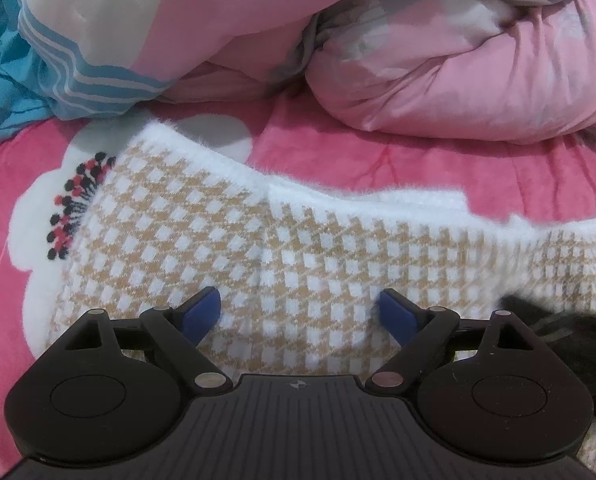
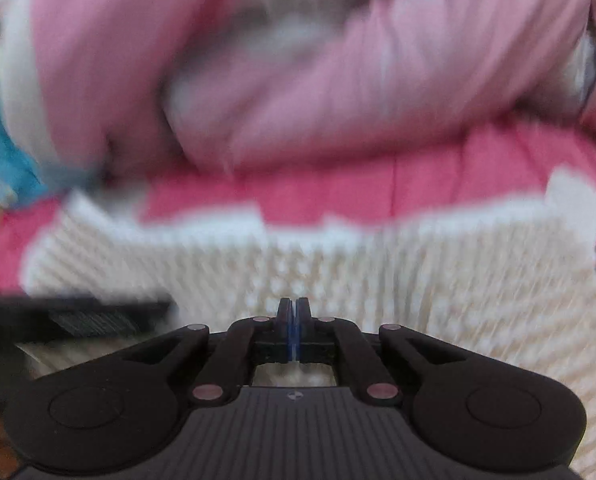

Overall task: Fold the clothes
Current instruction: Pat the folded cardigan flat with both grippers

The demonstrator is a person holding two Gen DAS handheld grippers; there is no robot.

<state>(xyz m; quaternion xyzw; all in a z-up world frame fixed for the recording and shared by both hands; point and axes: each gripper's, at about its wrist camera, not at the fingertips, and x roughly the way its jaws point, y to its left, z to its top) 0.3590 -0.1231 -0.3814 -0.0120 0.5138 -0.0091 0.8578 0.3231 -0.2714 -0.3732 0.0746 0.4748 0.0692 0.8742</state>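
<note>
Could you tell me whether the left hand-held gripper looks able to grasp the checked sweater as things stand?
Probably yes. The left hand-held gripper stands open right over the checked sweater, which lies flat on the pink bedsheet, with nothing between its blue pads and the knit.

soft, even indoor light, bright enough, with no hard shadows or glare. the left wrist view is sharp across the checked sweater [image 1: 226,248], though fisheye bending curves the bed's edges and darkens the corners. the right wrist view is heavily motion-blurred: the quilt [image 2: 298,80] smears into streaks, pattern lost.
</note>
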